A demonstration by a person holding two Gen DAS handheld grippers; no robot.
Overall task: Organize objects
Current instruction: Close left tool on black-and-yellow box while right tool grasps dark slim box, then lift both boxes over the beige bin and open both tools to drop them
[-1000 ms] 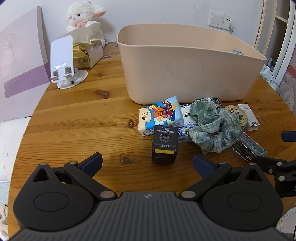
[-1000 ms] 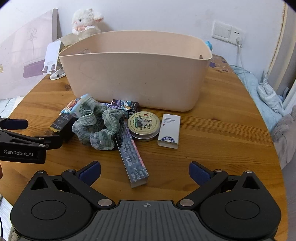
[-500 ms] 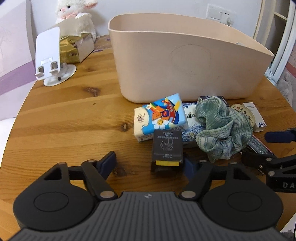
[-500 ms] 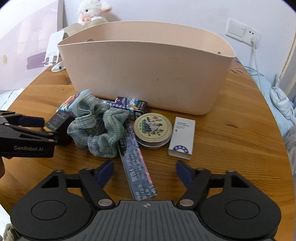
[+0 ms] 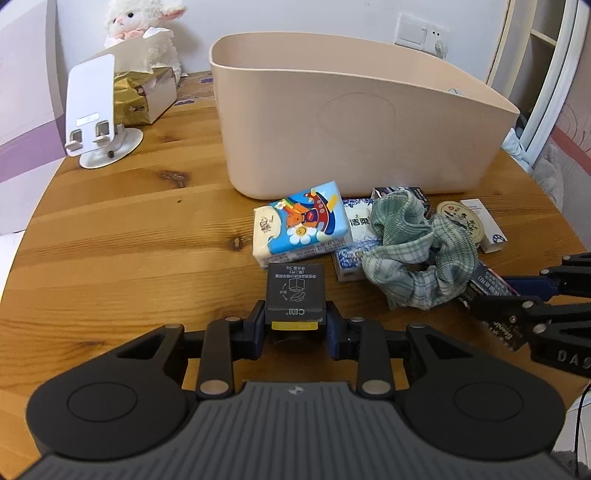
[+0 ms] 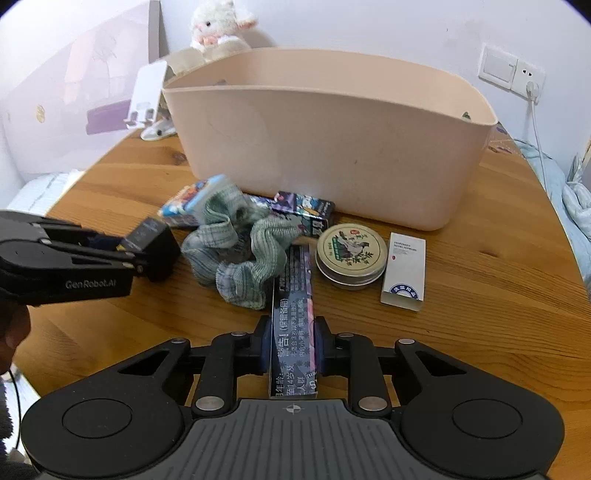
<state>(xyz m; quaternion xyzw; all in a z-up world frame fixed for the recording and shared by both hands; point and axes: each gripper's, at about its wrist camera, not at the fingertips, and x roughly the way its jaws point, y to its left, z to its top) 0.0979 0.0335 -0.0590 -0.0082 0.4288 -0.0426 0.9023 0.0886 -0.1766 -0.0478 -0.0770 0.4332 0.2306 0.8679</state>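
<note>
- The small black box [image 5: 295, 291] stands on the worktop [image 5: 122, 236] just in front of the colourful tissue pack [image 5: 301, 223]. The left claw [image 5: 295, 326] is closing on its near end, with a blue pad against each side.
- The long purple box [image 6: 292, 317] lies flat, pointing away toward the bin. The right claw [image 6: 292, 345] is closing across its near end, pads at both long sides. Taking it at this end likely keeps the claw clear of the clutter lying over its far end.
- The green checked scrunchie [image 6: 240, 251] is draped over the far end of the long box and may drag along when that box is lifted.
- Just beside it sit a round tin [image 6: 351, 254] and a white carton [image 6: 404, 269], neither of them gripped.
- The beige bin [image 5: 351, 129] stands right behind the pile, its open top the evident place for these things. Most things are outside it, though the inside is barely seen.
- Farther back are a white phone stand [image 5: 96, 114] and a plush lamb [image 5: 142, 22].
</note>
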